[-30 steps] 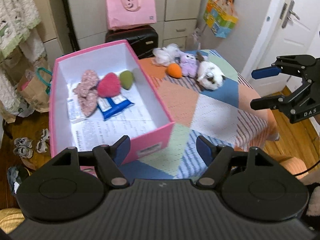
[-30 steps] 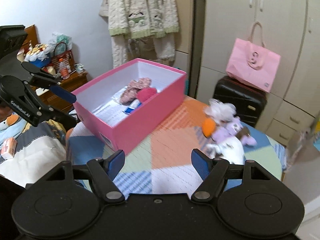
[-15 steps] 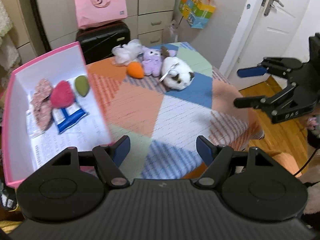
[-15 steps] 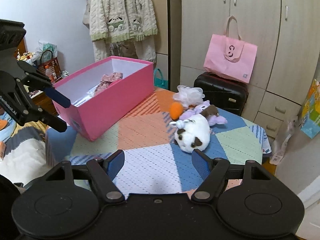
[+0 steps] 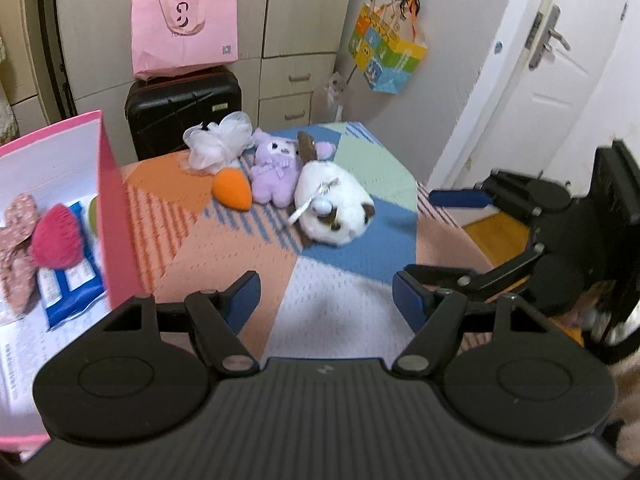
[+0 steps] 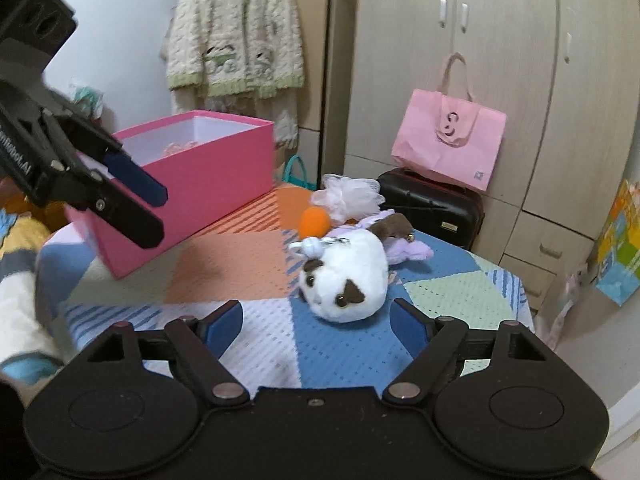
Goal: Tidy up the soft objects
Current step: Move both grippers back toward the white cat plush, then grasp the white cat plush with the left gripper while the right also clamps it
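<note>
Half pink box (image 5: 116, 216) cut off; purple plush (image 6: 404, 246) mostly hidden.

Four soft things lie loose on the tablecloth: one white plush animal (image 5: 334, 213), one purple plush bunny (image 5: 274, 174), one orange sponge (image 5: 232, 191), one white mesh pouf (image 5: 219, 143). One pink box (image 6: 208, 184), at the frame's left, holds one red sponge (image 5: 56, 236), one green sponge (image 5: 93, 216), one blue packet (image 5: 68, 294) and one pink fabric bow (image 5: 16, 248).

Both tongs: matte black linkage arms, silver pivot screws, blue finger pads (image 6: 218, 330), ribbed black housing; left tongs (image 6: 150, 214) bear white lettering.
</note>
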The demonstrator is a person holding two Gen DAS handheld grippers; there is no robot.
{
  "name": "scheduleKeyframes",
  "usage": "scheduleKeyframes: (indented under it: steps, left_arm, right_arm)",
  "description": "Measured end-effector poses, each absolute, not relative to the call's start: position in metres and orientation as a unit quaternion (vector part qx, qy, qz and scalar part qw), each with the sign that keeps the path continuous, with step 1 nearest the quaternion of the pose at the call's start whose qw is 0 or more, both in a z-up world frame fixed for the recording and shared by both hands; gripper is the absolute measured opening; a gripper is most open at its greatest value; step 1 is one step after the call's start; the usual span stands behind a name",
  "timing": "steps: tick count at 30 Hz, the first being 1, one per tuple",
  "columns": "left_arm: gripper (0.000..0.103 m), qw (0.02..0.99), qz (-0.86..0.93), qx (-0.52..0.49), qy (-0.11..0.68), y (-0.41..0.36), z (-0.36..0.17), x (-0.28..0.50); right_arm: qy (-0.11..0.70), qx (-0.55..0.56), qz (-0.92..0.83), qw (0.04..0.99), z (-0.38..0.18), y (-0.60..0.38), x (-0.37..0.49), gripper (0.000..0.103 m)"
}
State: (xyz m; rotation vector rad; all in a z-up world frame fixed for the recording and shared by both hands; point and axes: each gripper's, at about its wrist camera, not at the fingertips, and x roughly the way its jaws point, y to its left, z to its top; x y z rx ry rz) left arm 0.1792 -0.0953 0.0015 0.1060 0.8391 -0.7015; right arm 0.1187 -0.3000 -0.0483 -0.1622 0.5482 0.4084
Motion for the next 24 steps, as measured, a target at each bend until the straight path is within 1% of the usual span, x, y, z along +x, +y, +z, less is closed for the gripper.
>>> scheduleKeyframes:
  steps: [7,10,16,21,23,24]
  left_arm:
    - [0.072,0.868,-0.335,0.007,0.368,-0.116,-0.02,0.205]
    - [0.078,0.875,-0.33,-0.016,0.354,-0.121,-0.031,0.215]
    - [0.079,0.88,-0.326,-0.033,0.343,-0.132,-0.053,0.231]
    - [0.079,0.871,-0.339,-0.065,0.35,-0.134,-0.068,0.244]
    - [0.079,0.867,-0.341,-0.079,0.355,-0.133,-0.073,0.25]
    - [0.079,0.867,-0.34,-0.083,0.355,-0.133,-0.076,0.252]
  right_arm:
    - [0.233,-0.054,0.183,0.954,-0.07,-0.3,0.146,0.084]
    - [0.223,-0.059,0.183,0.956,-0.076,-0.298,0.152,0.084]
    - [0.233,-0.083,0.196,0.949,-0.081,-0.284,0.158,0.084]
    - [0.233,-0.071,0.179,0.953,-0.088,-0.286,0.168,0.084]
    - [0.234,-0.078,0.173,0.954,-0.092,-0.284,0.171,0.086]
    - [0.237,-0.079,0.17,0.953,-0.094,-0.283,0.172,0.089]
